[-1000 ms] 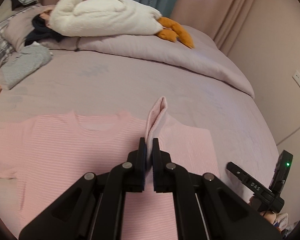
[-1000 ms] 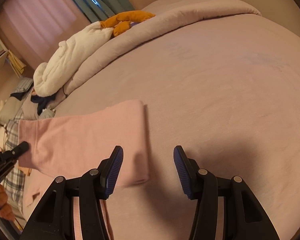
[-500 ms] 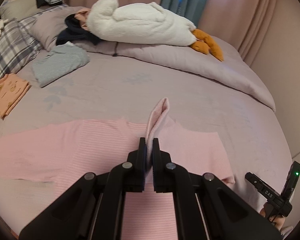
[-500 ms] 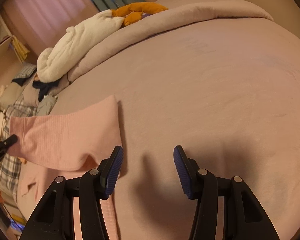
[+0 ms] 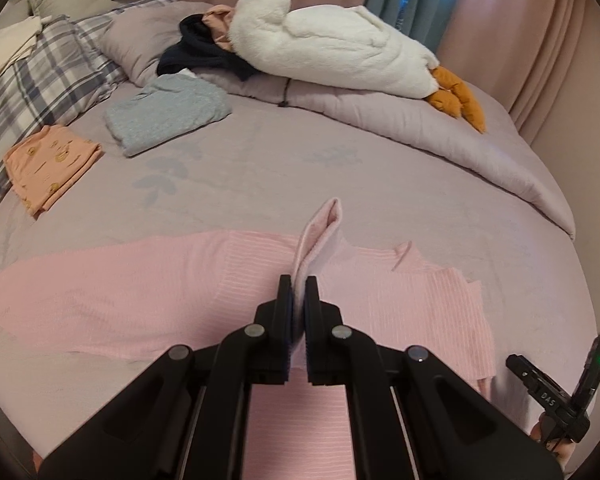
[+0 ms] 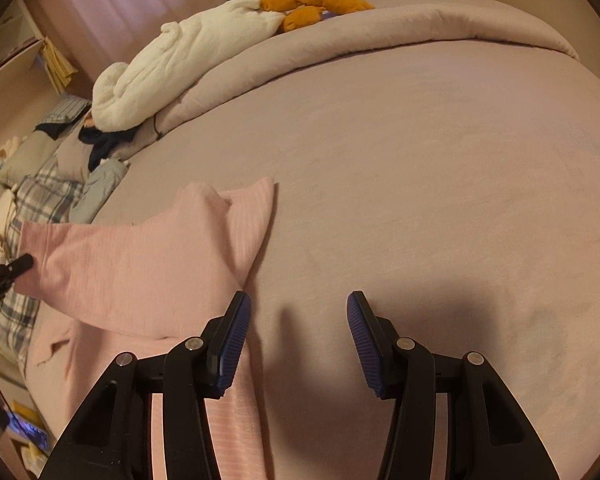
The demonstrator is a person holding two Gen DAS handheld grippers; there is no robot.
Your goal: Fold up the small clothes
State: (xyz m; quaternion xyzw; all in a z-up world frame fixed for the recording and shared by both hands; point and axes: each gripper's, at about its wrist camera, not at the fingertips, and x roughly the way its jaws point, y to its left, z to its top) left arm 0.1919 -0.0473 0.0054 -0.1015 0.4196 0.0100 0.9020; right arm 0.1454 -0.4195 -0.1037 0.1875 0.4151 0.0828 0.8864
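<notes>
Left wrist view: your left gripper [image 5: 294, 292] is clamped tight on a pinch of the pink shirt [image 5: 148, 300], a soft ribbed knit w/ thin pale stripes. The pinched bit stands up as a narrow folded flap past the black fingers. Rest of the shirt lies flat across the lilac bed sheet [image 5: 284, 160], one long sleeve stretched out to the left, body partly folded on the right. Further back: a folded grey knit top [image 5: 168, 114], a folded orange cloth [image 5: 48, 168], a plaid pillow [image 5: 40, 80], and a fluffy white plush goose [image 5: 332, 48] w/ orange feet on the rolled duvet.

Right wrist view: your right gripper [image 6: 296, 344] hangs w/ its ridged blue pads [image 6: 232, 348] wide apart, holding nothing, above the sheet just beside the shirt's edge.
</notes>
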